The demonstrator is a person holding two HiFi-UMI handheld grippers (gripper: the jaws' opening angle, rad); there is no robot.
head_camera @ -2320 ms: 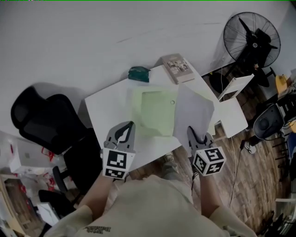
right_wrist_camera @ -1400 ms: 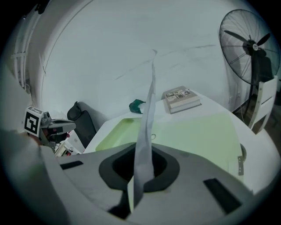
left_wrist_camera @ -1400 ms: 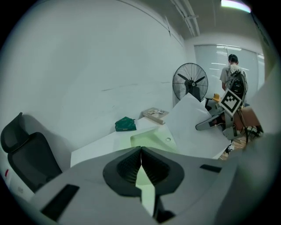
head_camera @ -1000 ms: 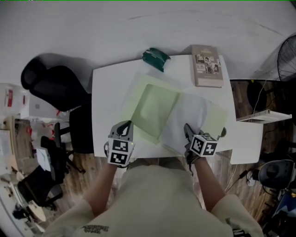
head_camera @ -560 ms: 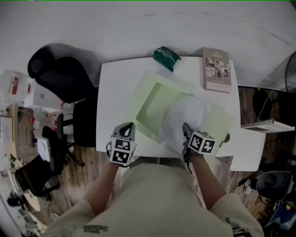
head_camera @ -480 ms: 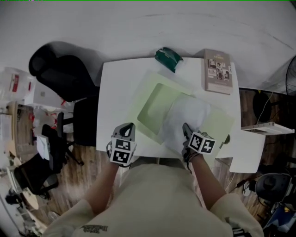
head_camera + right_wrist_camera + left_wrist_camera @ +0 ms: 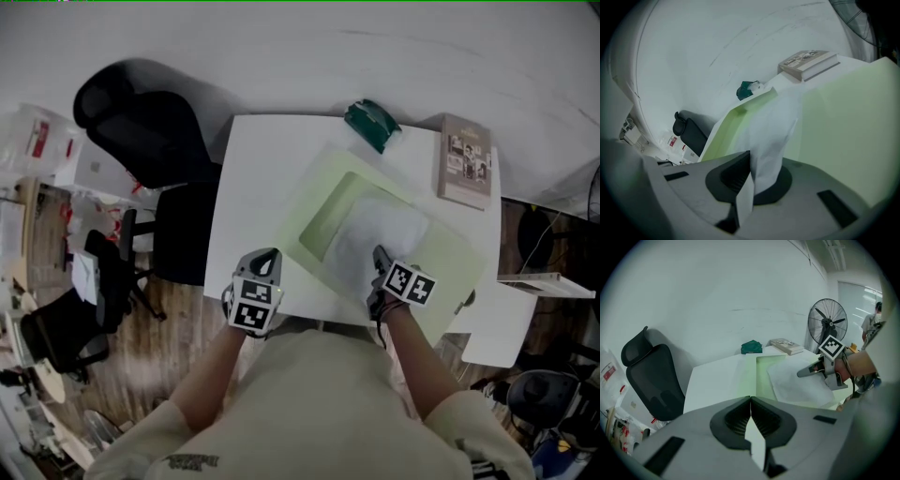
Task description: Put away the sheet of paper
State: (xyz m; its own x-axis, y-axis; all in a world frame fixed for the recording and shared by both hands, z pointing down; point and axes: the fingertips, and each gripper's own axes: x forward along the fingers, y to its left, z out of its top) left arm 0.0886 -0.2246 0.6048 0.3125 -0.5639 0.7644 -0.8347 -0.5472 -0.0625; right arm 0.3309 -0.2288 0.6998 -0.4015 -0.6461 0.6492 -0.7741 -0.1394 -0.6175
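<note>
**Item, sheet of paper** [image 7: 377, 236]: we find it lying across the middle of the open green folder [image 7: 319, 202] on the white table [image 7: 253, 178]. Its near edge is pinched in the right gripper [image 7: 379, 255], whose jaws are clamped flat on the paper.

**Change noted:** a moment earlier we had this sheet lifted and bowed, off toward the folder's right side. It has since come down and inward, and now rests on the green.

**Item, left gripper** [image 7: 266, 255]: jaws pressed together with nothing between them. It sits at the table's near edge, well apart from the sheet, much where it was before.

**Item, surroundings:** a book [image 7: 466, 161] at the far right corner, a dark green object [image 7: 372, 125] at the far edge, and a black office chair [image 7: 141, 117] beside the table.

**Assessment:** we judge the sheet delivered to the folder but not yet put away, since it is gripped and the folder lies open. Letting go and closing the cover over it look like the steps left. Thin paper may slide or curl on release, so we would free it gently
</note>
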